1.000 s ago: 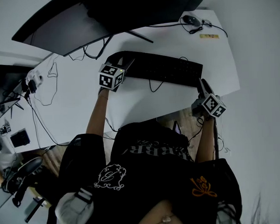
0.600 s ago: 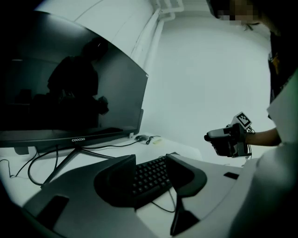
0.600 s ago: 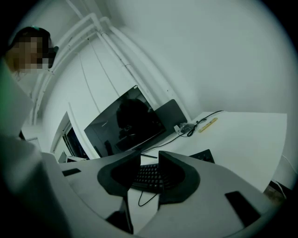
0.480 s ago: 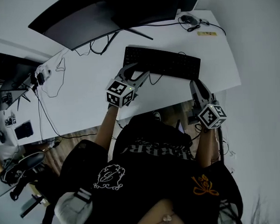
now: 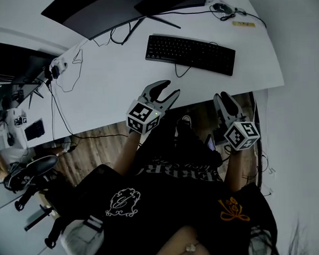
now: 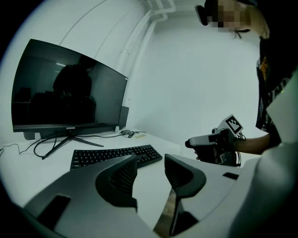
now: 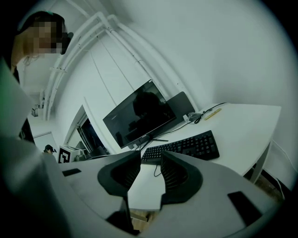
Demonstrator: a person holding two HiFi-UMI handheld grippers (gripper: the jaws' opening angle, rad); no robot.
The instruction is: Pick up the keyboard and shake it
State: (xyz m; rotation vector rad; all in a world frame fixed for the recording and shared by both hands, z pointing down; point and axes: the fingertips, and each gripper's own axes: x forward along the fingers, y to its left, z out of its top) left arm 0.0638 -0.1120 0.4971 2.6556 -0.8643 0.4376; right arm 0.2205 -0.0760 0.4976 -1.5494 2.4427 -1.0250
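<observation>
Over on the left of the bench (image 5: 111, 84), loose cables (image 5: 63, 75) trail across the white top, and the dark monitor (image 5: 108, 13) stands along the far edge.

Now the left tongs (image 5: 170, 89): they hang just over the bench's near edge, pointing toward the far side, well short of the keyboard (image 5: 191, 53). Their jaws stand spread, they have just been closing a little, and nothing sits between them. Only bare bench top shows in the gap in the left gripper view.

Moving right, the keyboard lies flat on the bench in front of the monitor's foot, its cord looping off the near side. Neither pair touches it. Beyond it, at the far right corner, there's what looks like a mouse (image 5: 221, 7), though it is too small to be sure.

Last, the right tongs (image 5: 221, 98): right at the near edge, apart from the keyboard. These jaws are narrower than the left pair's, yet parted, having eased inward a touch, with nothing in the gap.
</observation>
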